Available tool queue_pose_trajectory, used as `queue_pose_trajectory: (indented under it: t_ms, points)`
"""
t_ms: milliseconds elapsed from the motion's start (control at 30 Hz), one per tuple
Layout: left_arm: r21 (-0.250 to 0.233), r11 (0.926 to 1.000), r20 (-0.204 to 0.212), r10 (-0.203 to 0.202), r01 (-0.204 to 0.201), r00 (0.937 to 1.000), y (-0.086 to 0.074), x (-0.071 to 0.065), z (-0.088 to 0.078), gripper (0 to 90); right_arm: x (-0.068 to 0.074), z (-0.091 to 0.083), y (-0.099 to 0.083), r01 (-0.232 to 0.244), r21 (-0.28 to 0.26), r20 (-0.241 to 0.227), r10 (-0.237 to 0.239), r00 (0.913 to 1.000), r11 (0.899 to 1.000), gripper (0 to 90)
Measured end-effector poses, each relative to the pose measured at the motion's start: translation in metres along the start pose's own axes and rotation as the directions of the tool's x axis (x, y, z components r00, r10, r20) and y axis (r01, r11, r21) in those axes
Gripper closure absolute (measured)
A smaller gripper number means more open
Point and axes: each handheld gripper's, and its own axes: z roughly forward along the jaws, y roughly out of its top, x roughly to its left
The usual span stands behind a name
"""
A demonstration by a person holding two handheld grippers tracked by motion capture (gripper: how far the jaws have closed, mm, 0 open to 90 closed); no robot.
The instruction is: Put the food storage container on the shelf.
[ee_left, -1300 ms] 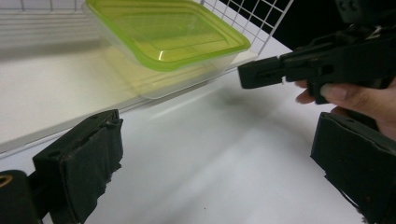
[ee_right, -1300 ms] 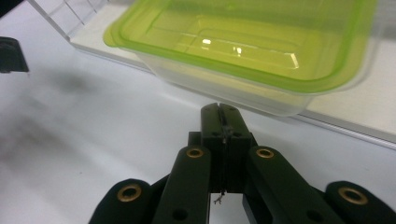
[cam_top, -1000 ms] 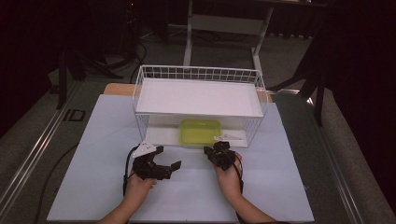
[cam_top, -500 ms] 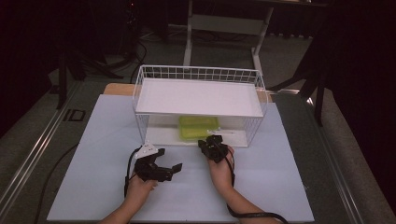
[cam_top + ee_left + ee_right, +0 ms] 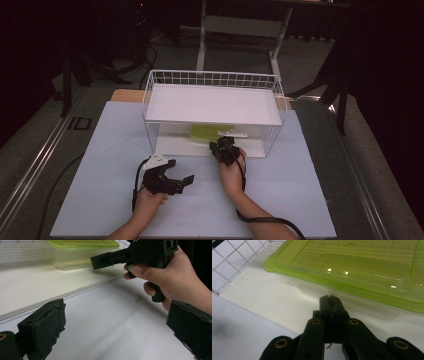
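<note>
The green-lidded container (image 5: 352,272) sits on the lower shelf (image 5: 175,145) of the white wire rack (image 5: 212,100), under the upper shelf, a little right of middle and set back from the front edge. I read its long axis as running across the rack, side to side, so one long wall faces me, lid up and level. That placement leaves only the low front opening as a way in, which I judge is why my right gripper (image 5: 329,298) comes at it nearly level, nose first. Its jaws are pressed together with nothing between them, the tip just at the clear wall below the lid rim (touching or a hair short, I cannot tell). I think closed jaws suit a nudge or a hook under the rim, not a grasp. My left gripper (image 5: 186,180) rests on the white table sheet (image 5: 300,200), jaws apart and empty, well clear of the rack, parked out of the way.
</note>
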Motion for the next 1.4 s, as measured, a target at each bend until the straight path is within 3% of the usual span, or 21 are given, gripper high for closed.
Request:
queue_pose_trajectory:
  t_ms: [133, 333, 467, 600, 733, 800, 933, 1067, 1200, 1267, 1400]
  points:
    - [-0.003, 1.0, -0.015, 0.002, -0.002, 0.9999, -0.001, -0.001, -0.001, 3.1, -0.003, 0.002, 0.002, 0.004, 0.003, 0.008, -0.004, 1.0, 1.0, 90.0]
    - [-0.002, 1.0, -0.003, 0.005, -0.005, 1.0, 0.0, -0.003, 0.0, 3.1, -0.003, 0.005, 0.007, -0.033, 0.027, 0.021, 0.032, 0.9992, 0.999, 90.0]
    - [-0.001, 1.0, 0.003, 0.003, -0.003, 1.0, -0.001, -0.004, 0.0, 3.0, -0.002, 0.005, 0.006, -0.004, 0.019, 0.03, 0.003, 0.9995, 1.0, 89.9]
    - [-0.002, 1.0, 0.002, 0.006, -0.006, 1.0, 0.0, -0.004, -0.001, 3.0, 0.003, -0.001, 0.004, 0.02, 0.004, 0.002, -0.02, 0.9998, 1.0, 89.3]
    - [-0.01, 0.9999, -0.001, 0.009, -0.009, 1.0, 0.003, -0.005, -0.003, 3.0, 0.009, -0.011, 0.001, 0.019, -0.006, -0.028, -0.019, 0.9994, 1.0, 86.4]
    - [-0.016, 0.9998, 0.007, 0.009, -0.009, 0.9999, 0.004, -0.005, -0.006, 3.1, 0.01, -0.017, -0.001, -0.004, 0.003, -0.054, 0.004, 0.9985, 1.0, 85.6]
    - [-0.03, 0.999, 0.029, 0.035, -0.034, 0.999, 0.009, -0.006, -0.011, 3.0, 0.017, -0.035, -0.004, 0.065, -0.003, -0.08, -0.065, 0.9947, 0.998, 76.1]
    - [-0.029, 0.9974, 0.051, 0.068, -0.066, 0.9964, 0.015, -0.009, -0.018, 3.0, 0.017, -0.051, -0.005, 0.075, -0.021, -0.107, -0.077, 0.9912, 0.997, 57.7]
    - [-0.042, 0.9939, 0.061, 0.105, -0.102, 0.9926, 0.02, -0.012, -0.027, 3.1, 0.019, -0.066, -0.008, 0.113, -0.048, -0.131, -0.118, 0.9843, 0.992, 38.2]
    - [-0.045, 0.993, 0.07, 0.112, -0.109, 0.9912, 0.023, -0.012, -0.032, 3.0, 0.02, -0.074, -0.012, 0.116, -0.072, -0.139, -0.125, 0.9824, 0.991, 30.5]
    - [-0.052, 0.9932, 0.095, 0.108, -0.104, 0.9896, 0.025, -0.011, -0.04, 3.0, 0.022, -0.088, -0.018, 0.141, -0.107, -0.186, -0.159, 0.9696, 0.984, 16.8]
